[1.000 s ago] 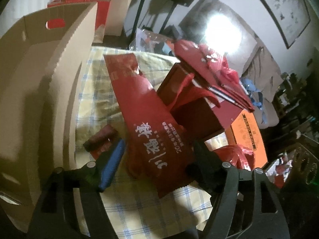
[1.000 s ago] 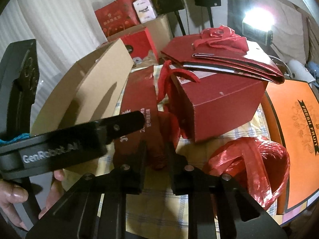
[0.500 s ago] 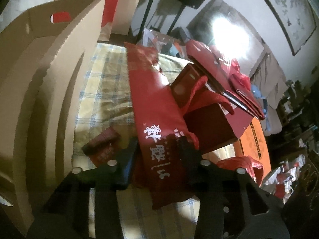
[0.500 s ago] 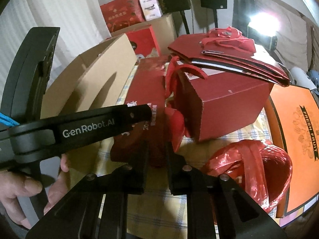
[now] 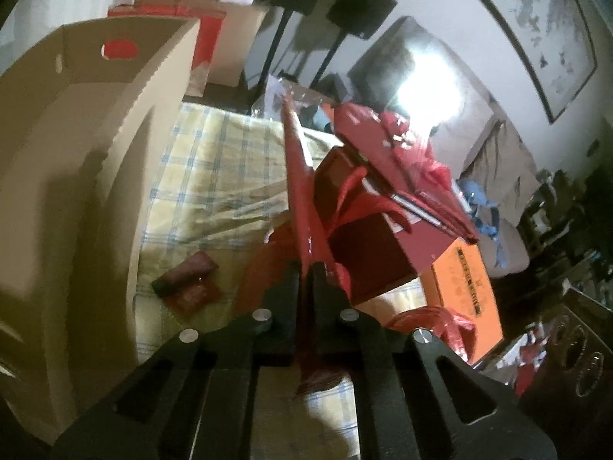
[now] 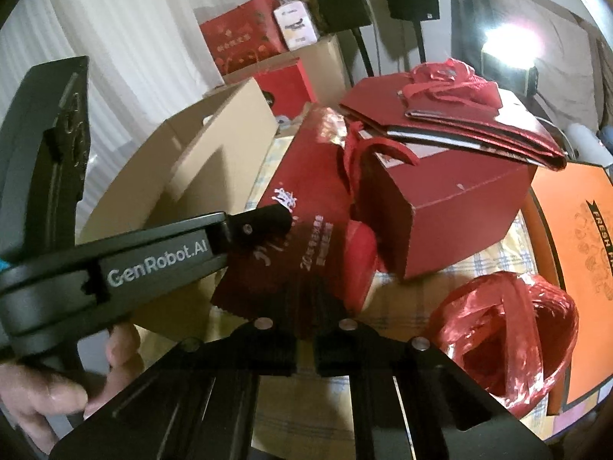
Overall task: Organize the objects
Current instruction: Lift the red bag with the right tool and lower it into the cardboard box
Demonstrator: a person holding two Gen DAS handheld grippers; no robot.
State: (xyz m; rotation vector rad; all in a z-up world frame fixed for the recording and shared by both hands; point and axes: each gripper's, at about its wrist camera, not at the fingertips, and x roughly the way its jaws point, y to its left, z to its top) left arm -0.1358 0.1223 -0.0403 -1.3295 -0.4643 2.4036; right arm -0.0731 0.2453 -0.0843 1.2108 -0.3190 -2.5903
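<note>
A flat red paper gift bag (image 5: pixel 302 207) with white characters is lifted edge-on off the checked tablecloth (image 5: pixel 214 176). My left gripper (image 5: pixel 305 272) is shut on its lower edge. In the right wrist view the same bag (image 6: pixel 306 199) stands tilted, with the left gripper (image 6: pixel 268 218) clamped on its side. My right gripper (image 6: pixel 305 299) is shut on the bag's bottom edge. An open cardboard box (image 5: pixel 76 176) stands at the left, also in the right wrist view (image 6: pixel 199 168).
A red box (image 6: pixel 452 207) with flat red bags (image 6: pixel 459 122) stacked on top stands right of the held bag. A crumpled red plastic bag (image 6: pixel 505 329) and an orange fruit box (image 6: pixel 574 253) lie at the right. Small dark red packets (image 5: pixel 187 283) lie on the cloth.
My left gripper closed on the red bag and lifted it from lying flat to edge-on. The right gripper stayed shut on its bottom edge.
</note>
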